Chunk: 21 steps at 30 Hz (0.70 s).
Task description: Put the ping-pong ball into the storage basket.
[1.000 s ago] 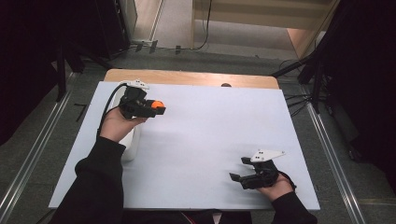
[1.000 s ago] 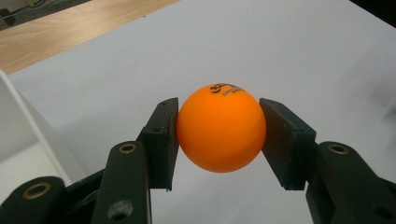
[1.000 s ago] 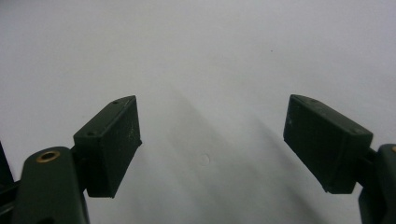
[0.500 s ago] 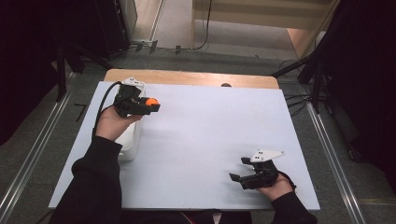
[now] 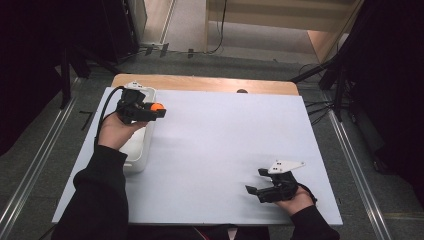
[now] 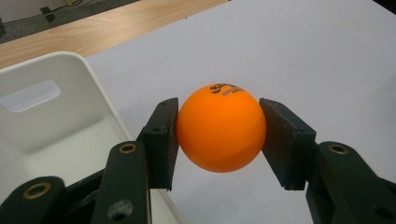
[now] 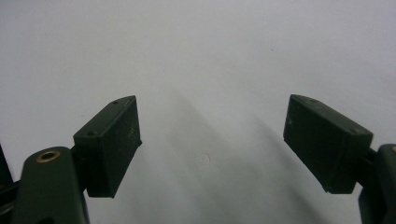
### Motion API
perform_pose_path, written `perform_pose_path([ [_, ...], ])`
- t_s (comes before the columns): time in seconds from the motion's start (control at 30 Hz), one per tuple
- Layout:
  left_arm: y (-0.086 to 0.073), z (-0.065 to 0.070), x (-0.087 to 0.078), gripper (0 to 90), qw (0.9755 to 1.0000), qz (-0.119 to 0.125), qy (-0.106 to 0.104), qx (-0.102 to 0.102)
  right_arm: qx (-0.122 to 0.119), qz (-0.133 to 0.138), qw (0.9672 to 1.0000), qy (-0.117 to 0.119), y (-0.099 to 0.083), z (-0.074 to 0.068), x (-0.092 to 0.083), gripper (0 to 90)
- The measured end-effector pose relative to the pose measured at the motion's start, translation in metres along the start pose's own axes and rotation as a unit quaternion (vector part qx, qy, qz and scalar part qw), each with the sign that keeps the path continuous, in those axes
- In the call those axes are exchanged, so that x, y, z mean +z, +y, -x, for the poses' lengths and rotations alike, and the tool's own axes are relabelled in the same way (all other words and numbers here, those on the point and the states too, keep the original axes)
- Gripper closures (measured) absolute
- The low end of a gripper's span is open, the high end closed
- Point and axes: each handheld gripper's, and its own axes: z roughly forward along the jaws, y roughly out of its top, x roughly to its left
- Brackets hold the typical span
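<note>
A: Two grippers over one white table (image 5: pixel 215 150). Where is the ball?

B: The orange ball (image 6: pixel 221 134) sits between the jaws of the left gripper (image 6: pixel 219 135), pinched on both sides by the black pads (image 6: pixel 161 135). There is small dark print on its top.

A: And from above?

B: In the high view the left gripper (image 5: pixel 150 111) is at the far left of the table, held by the left hand (image 5: pixel 116 131), the ball (image 5: pixel 157 107) showing orange at its tip. It hangs just above the far right edge of a white bin (image 5: pixel 135 155), which stands along the table's left side.

A: Is the ball over the bin or the table?

B: About at the rim; I cannot tell which side. In the left gripper view the bin (image 6: pixel 51 116) is to the left, and white table is under the ball.

A: The other one?

B: The right gripper (image 5: pixel 260 187) rests low at the near right, in the right hand (image 5: pixel 295 200), well apart from the ball. Its jaws stand wide with nothing between them, just bare table (image 7: pixel 201 70).
</note>
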Motion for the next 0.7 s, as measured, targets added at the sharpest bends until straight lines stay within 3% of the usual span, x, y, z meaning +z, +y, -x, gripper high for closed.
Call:
perform_pose_path([
  [0.7,-0.001,-0.013,-0.015,50.1,0.9994,0.016,0.023,-0.022,-0.001,-0.003,1.0,0.0,0.001,-0.003,0.0,17.7],
])
